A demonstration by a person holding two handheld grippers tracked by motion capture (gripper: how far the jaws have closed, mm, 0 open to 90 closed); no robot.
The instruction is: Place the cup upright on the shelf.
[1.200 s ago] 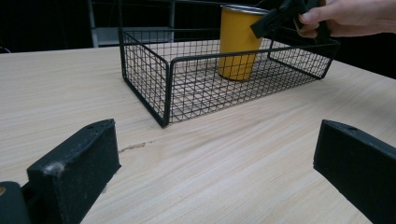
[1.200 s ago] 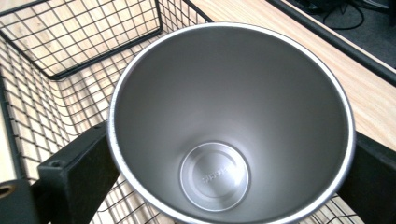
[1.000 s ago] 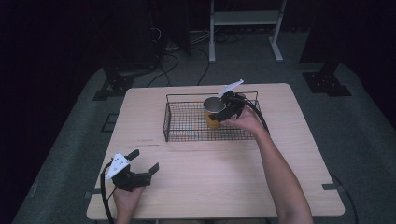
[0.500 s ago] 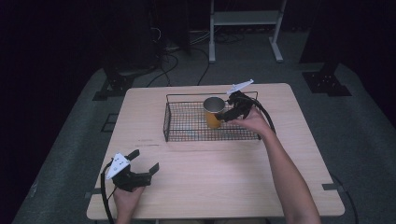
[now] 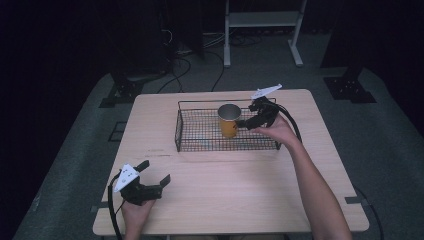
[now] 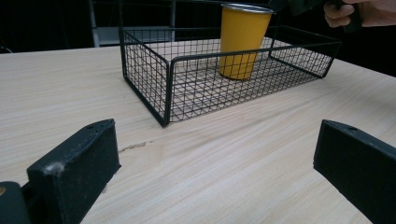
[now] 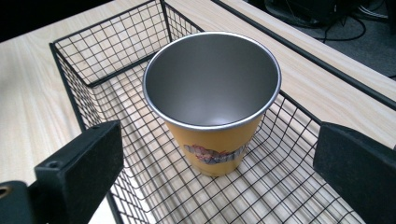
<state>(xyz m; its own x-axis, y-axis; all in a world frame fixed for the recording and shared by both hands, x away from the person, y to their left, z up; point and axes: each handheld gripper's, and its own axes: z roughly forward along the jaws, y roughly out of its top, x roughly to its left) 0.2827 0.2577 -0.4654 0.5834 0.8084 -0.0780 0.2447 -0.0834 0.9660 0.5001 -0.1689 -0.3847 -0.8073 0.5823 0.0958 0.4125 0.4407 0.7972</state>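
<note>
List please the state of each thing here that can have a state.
yellow cup: upright, empty, standing inside the basket, not gripped.
wire basket: on the table, holding the cup alone.
right gripper: jaws open, just right of the cup.
left gripper: jaws open, low over the table's near left corner, holding nothing.

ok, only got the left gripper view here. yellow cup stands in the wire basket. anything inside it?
Observer: No, the cup is empty: bare metal inside, seen in the right gripper view.
Operator: Is the right gripper on it?
Observer: No. The right gripper is open beside the cup, above the basket, jaws apart.
Operator: Anything printed on the cup?
Observer: Yes, a small graphic low on the side facing the right gripper, too blurred to read.
</note>
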